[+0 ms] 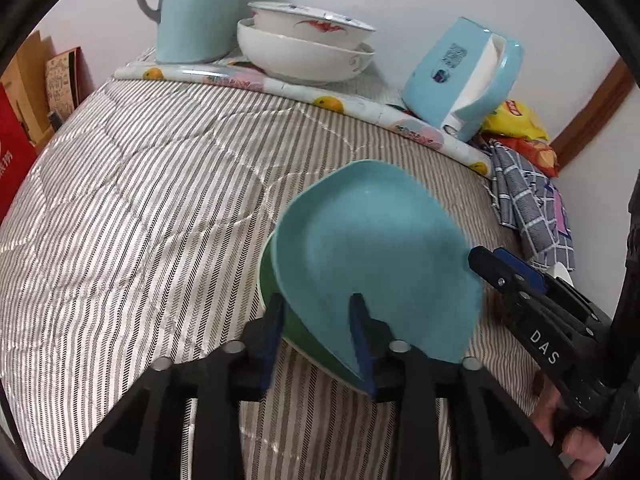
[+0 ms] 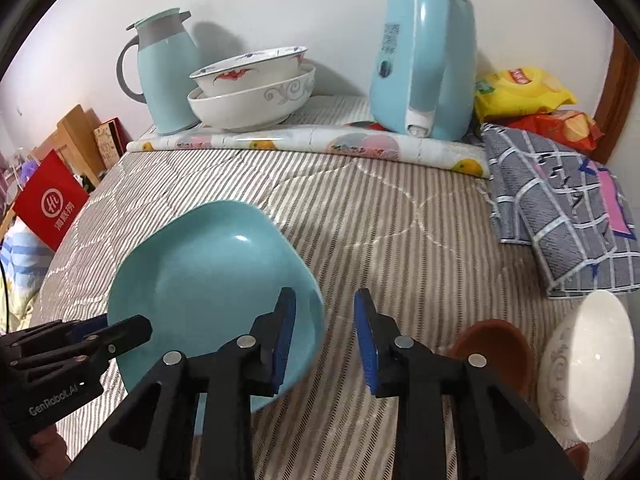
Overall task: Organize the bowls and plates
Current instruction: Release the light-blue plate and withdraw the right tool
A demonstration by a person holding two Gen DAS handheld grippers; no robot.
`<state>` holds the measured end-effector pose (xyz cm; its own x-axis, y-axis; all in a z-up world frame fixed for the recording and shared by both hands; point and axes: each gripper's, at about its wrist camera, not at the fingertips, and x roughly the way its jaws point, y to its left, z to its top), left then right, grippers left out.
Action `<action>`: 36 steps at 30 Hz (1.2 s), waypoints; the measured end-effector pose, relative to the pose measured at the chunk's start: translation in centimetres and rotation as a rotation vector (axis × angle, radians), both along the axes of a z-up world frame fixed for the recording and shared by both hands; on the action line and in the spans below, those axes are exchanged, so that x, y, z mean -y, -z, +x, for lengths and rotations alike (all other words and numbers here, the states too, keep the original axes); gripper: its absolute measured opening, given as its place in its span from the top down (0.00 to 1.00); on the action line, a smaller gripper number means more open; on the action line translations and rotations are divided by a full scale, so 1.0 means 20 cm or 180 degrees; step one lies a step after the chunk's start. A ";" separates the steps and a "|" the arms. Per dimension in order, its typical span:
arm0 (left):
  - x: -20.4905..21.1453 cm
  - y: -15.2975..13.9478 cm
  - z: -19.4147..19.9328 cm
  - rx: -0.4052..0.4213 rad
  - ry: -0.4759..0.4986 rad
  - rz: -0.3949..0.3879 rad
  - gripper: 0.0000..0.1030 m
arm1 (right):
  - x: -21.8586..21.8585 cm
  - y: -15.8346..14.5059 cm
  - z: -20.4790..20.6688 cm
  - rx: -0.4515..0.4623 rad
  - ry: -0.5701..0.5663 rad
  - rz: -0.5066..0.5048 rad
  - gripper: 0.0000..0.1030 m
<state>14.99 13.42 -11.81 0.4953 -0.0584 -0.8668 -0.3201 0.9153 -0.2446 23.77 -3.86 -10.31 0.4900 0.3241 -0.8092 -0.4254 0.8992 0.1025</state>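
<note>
On the near striped quilt (image 1: 140, 200): blue plate (image 1: 372, 256) tilted, near edge pinched in left gripper (image 1: 318, 328) over a green plate (image 1: 276, 280). Right gripper (image 2: 325, 336) just right of the plate rim, fingers parted, holding nothing. Far side by wall: two stacked white bowls (image 2: 250, 92) between thermos jug (image 2: 168, 72) and blue tissue box (image 2: 424, 60). Near right: white bowl (image 2: 588, 364) on its side, touching brown bowl (image 2: 496, 348).
</note>
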 end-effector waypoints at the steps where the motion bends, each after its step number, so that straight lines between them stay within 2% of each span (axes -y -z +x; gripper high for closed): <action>1: 0.00 -0.01 -0.01 0.0005 -0.0003 0.0036 0.54 | 0.01 -0.01 -0.01 0.0007 0.0013 0.0002 0.71; 7: 0.01 -0.05 -0.08 0.0051 0.0014 0.0036 0.53 | 0.08 -0.06 -0.09 0.0026 0.0109 0.0043 0.68; 12: 0.04 -0.10 -0.12 0.0123 0.0038 0.0047 0.53 | 0.19 -0.12 -0.19 0.0123 0.0302 0.0093 0.49; 23: 0.28 -0.27 -0.16 0.0372 0.0235 0.0229 0.53 | 0.64 -0.26 -0.37 0.0302 0.0900 0.0132 0.42; 28: 0.44 -0.32 -0.16 0.0531 0.0301 0.0447 0.53 | 0.90 -0.23 -0.43 0.0070 0.1163 0.0423 0.41; 33: 0.60 -0.36 -0.13 0.0663 0.0382 0.0667 0.53 | 1.08 -0.20 -0.49 0.0118 0.1428 0.0185 0.41; 36: 0.68 -0.36 -0.11 0.0700 0.0446 0.0761 0.53 | 1.18 -0.20 -0.51 0.0085 0.1529 0.0188 0.41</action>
<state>12.72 -0.11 -4.69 0.6732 0.0527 -0.7376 -0.1507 0.9863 -0.0671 13.52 -27.42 -6.37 0.6159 0.1011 -0.7813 0.0333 0.9875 0.1540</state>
